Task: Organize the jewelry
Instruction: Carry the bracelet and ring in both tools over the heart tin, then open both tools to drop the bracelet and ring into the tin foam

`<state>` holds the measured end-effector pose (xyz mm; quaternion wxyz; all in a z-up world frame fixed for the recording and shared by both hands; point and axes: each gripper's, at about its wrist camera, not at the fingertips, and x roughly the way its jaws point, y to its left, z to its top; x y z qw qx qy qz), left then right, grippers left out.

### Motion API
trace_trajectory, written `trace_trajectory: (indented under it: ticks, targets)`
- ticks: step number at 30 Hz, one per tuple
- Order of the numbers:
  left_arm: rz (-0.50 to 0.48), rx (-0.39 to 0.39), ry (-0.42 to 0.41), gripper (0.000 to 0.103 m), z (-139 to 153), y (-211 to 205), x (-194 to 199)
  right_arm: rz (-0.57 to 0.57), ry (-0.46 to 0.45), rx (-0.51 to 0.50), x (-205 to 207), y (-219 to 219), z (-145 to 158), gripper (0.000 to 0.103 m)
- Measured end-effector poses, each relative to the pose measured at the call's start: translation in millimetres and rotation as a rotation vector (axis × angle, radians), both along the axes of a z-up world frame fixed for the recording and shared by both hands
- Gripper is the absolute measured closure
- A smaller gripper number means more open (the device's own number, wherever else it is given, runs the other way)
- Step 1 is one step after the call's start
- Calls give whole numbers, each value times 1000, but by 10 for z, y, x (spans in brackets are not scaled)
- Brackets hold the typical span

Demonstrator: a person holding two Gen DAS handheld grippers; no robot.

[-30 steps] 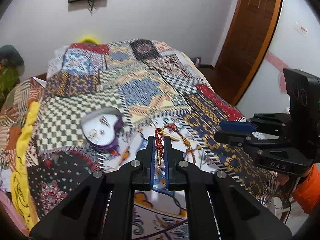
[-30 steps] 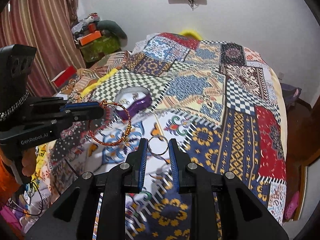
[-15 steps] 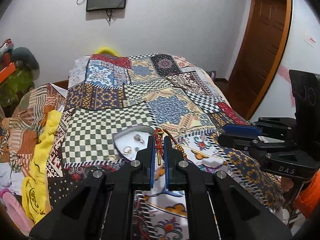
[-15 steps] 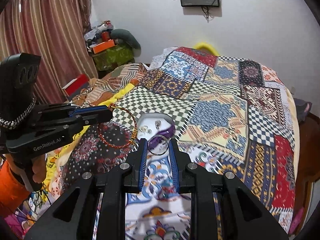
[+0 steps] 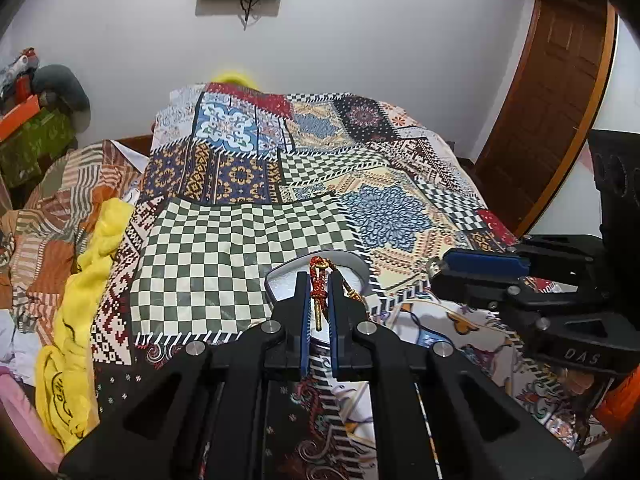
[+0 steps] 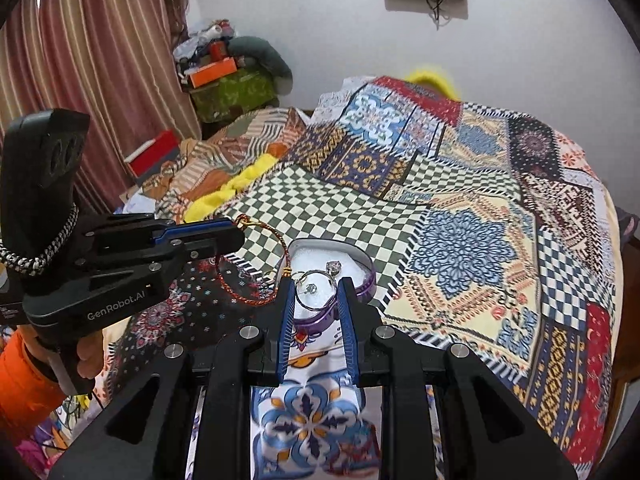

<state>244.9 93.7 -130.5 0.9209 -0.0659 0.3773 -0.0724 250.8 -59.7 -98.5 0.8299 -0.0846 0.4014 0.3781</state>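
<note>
1. The left gripper (image 5: 319, 280) is clamped tight on a red-and-gold braided bracelet (image 6: 256, 268), pinching its knotted clasp end between the blue pads.
2. The rest of that bracelet hangs as a loop beside the gripper, above the bedspread (image 5: 224, 248).
3. The right gripper (image 6: 316, 292) is closed on a plain silver ring (image 6: 316, 286), held by its outer edge between the pads.
4. Both grippers hang over a heart-shaped purple jewelry box (image 6: 366, 280) with a white lining.
5. The box sits on the bedspread just past its checkered patch, toward the bed's near edge.
6. A ring with a stone (image 6: 333, 267) lies inside the box.
</note>
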Motion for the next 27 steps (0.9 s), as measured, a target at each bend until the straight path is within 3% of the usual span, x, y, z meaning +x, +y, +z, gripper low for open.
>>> trace_trajectory:
  ticks: [11,18,27]
  targets:
    - [17,19,48,97,-338,119,351,50,50,-92,268,301,-248,83]
    - [-1,-9,108,97,-532,162,511,83,102,-136,320,431,-422,83]
    - [-30,-6,158,97,-617,173,486,105,119,-172,318,482,-529,83]
